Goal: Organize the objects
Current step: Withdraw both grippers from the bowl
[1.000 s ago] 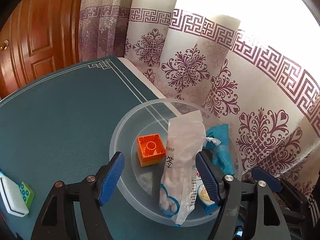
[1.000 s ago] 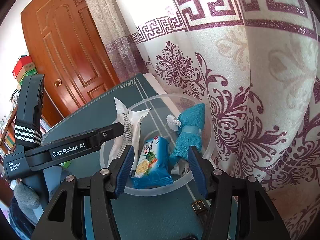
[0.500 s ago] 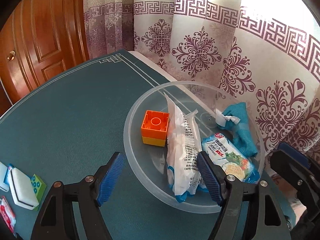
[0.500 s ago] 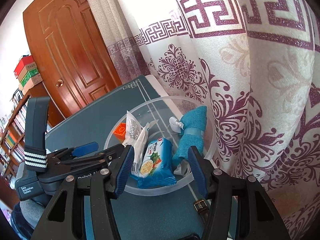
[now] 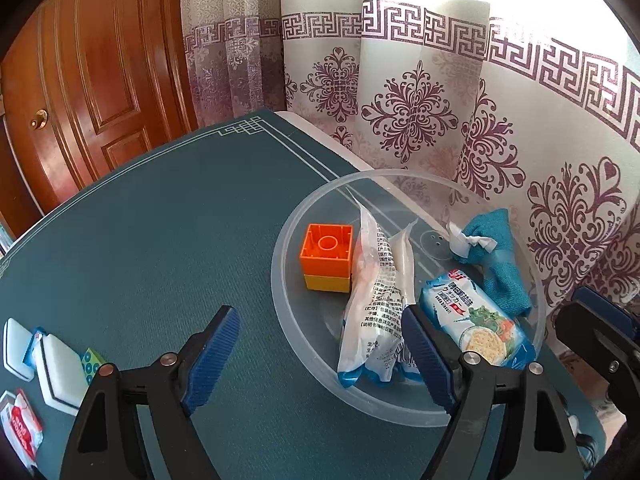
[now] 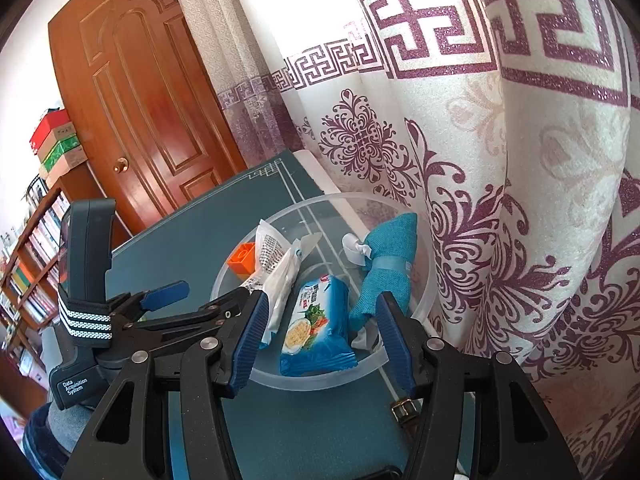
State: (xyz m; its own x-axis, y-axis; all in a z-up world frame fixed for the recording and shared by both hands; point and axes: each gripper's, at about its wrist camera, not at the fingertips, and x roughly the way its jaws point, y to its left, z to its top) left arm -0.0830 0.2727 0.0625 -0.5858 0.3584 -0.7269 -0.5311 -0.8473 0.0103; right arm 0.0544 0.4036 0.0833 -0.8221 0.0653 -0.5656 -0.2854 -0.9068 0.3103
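A clear plastic bowl (image 5: 316,344) stands on the teal table by the curtain. It holds an orange and yellow brick (image 5: 327,257), a white plastic packet (image 5: 372,300), a blue cracker pack (image 5: 476,320) and a rolled teal cloth (image 5: 496,260). My left gripper (image 5: 320,356) is open and empty, just short of the bowl's near left rim. My right gripper (image 6: 320,332) is open and empty at the bowl's (image 6: 320,380) near edge, with the cracker pack (image 6: 316,328) and cloth (image 6: 384,264) ahead of it.
White sponges (image 5: 60,364), a green dotted piece (image 5: 93,365) and a red and white packet (image 5: 20,428) lie at the table's near left. The curtain (image 5: 440,120) hangs right behind the bowl. A wooden door (image 6: 140,100) and a bookshelf (image 6: 28,248) stand beyond.
My left gripper let go of the white packet, which now lies in the bowl, and has drawn back to the left. The right gripper has hardly moved.
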